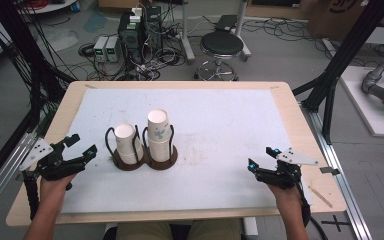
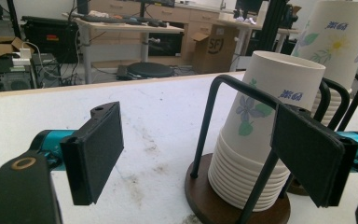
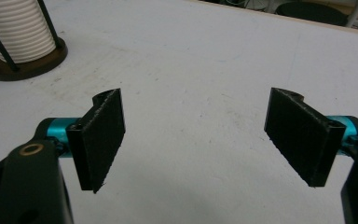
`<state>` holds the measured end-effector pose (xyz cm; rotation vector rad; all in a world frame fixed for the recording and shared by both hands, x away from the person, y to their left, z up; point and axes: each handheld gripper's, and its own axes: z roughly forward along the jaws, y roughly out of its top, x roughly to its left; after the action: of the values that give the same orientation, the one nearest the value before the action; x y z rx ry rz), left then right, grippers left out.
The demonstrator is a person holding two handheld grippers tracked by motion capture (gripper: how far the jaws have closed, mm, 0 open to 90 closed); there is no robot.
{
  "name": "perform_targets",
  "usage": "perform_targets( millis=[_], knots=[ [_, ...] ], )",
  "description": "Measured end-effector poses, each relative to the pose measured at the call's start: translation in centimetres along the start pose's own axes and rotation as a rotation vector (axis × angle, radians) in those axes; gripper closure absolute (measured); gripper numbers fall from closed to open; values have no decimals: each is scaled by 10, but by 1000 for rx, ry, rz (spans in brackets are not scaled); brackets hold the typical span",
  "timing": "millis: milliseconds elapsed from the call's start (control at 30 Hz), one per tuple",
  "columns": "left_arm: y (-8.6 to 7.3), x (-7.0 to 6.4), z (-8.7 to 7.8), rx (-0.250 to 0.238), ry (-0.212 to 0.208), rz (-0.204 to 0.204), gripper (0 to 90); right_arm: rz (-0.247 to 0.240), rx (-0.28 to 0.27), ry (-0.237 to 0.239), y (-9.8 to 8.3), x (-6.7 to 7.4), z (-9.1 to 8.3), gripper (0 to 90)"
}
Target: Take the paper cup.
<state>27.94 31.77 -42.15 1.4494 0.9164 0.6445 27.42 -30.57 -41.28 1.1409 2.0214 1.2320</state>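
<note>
Two cup stacks (image 1: 144, 140) side by side, table (image 1: 240, 120) left

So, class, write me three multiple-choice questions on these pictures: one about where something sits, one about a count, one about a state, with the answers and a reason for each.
1. Where do the two stacks of paper cups stand on the table?
A. Left of the middle, nearer the left tongs
B. At the far right corner
C. Against the near edge

2. How many wire cup holders are there?
A. One
B. Two
C. Four

3. What is the state of the right tongs?
A. Shut on a cup
B. Shut on nothing
C. Open, holding nothing

Answers:
1. A: in the high view the stacks stand left of centre, close to the left tongs.
2. B: two round brown bases sit side by side, each with a stack.
3. C: in the right gripper view the jaws stand wide apart over the bare white mat.
</note>
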Motion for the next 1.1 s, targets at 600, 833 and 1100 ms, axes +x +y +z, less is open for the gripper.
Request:
perform_targets(
  millis=[600, 833, 1100],
  knots=[
    [3, -2, 4, 21, -38, -44, 166, 20, -5, 24, -3, -3, -3, 208],
    [9, -6, 2, -7, -90, -62, 166, 7, -1, 30, -1, 3, -3, 208],
    [22, -11, 3, -18, -127, -58, 166, 9, 8, 51, -1, 5, 0, 209]
  ],
)
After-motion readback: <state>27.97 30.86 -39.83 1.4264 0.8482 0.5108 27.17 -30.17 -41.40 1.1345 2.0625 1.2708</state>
